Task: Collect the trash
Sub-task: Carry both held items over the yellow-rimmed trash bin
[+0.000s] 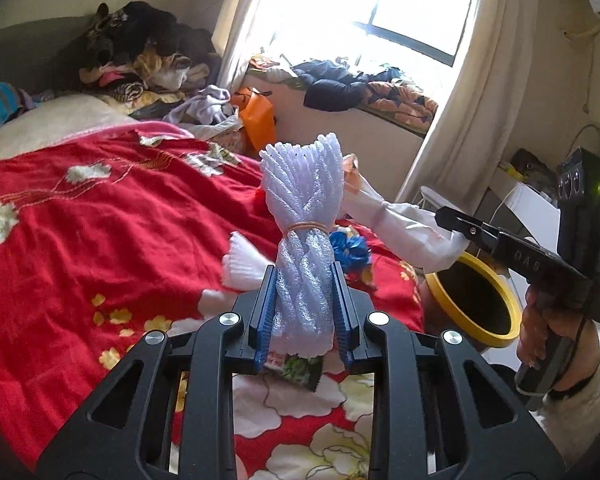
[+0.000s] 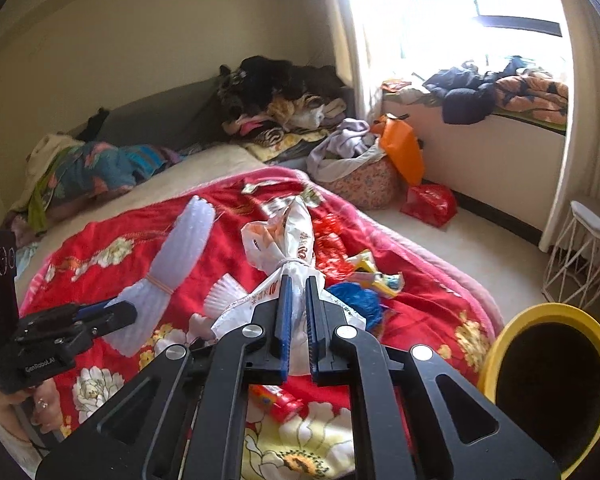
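My left gripper (image 1: 303, 276) is shut on a bundle of white foam netting (image 1: 303, 200) tied with a rubber band, held upright above the red blanket (image 1: 80, 240). My right gripper (image 2: 297, 284) is shut on a tied white plastic bag (image 2: 296, 236) with red print, lifted off the bed. In the left wrist view the right gripper (image 1: 448, 216) and its bag (image 1: 404, 228) show at the right; in the right wrist view the left gripper (image 2: 100, 310) holds the foam netting (image 2: 172, 268) at the left. A yellow-rimmed bin (image 2: 548, 380) stands beside the bed at the right.
More scraps lie on the blanket: a blue crumpled wrapper (image 2: 358, 300), a second foam piece (image 2: 224, 294), colourful wrappers (image 2: 380, 276) and a red packet (image 2: 276, 398). Clothes pile (image 2: 280, 92) sits at the bed's head. A red bag (image 2: 430, 202), an orange bag (image 2: 402, 150) and a white wire stool (image 2: 584, 256) stand on the floor.
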